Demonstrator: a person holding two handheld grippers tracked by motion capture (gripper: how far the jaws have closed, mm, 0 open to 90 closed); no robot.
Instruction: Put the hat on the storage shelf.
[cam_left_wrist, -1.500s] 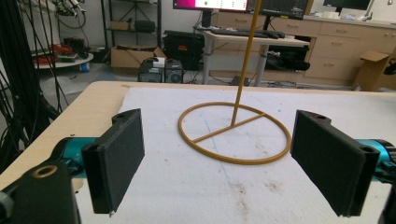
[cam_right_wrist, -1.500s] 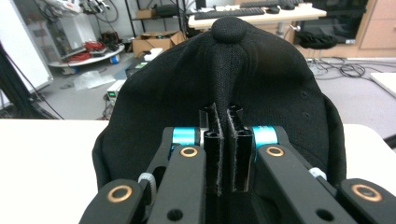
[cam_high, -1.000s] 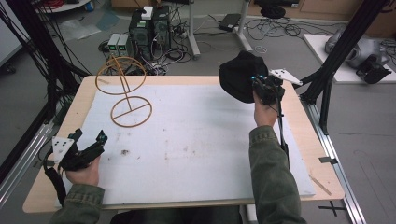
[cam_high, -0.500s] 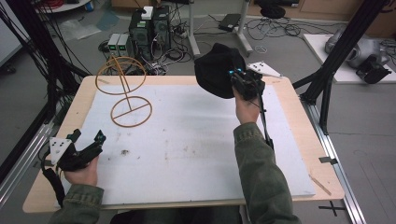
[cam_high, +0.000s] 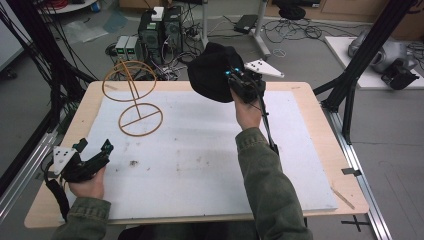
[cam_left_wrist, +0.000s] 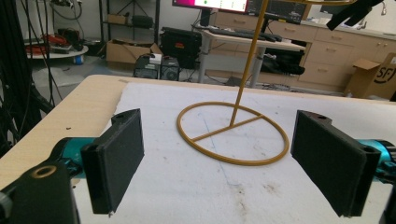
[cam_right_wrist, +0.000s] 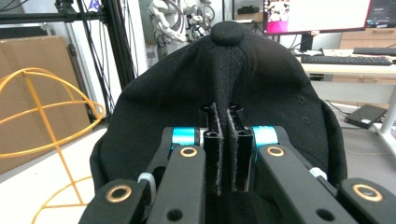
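While the black cap (cam_high: 212, 72) hangs in the air over the far edge of the table (cam_high: 310, 100), pinched by a fold of its fabric between the closed jaws of our right gripper (cam_high: 239, 80), the job looks about half done: we have it lifted, but it is not yet on the gold wire stand (cam_high: 134, 95). That stand rests at the far left of the white mat (cam_high: 200, 150), well apart from the cap. Our left gripper (cam_high: 92, 155) rests near the table's near left corner, jaws wide and empty, facing the stand's base ring. Compared with a second ago, we have carried the cap leftward, toward the stand; the left gripper has not moved.
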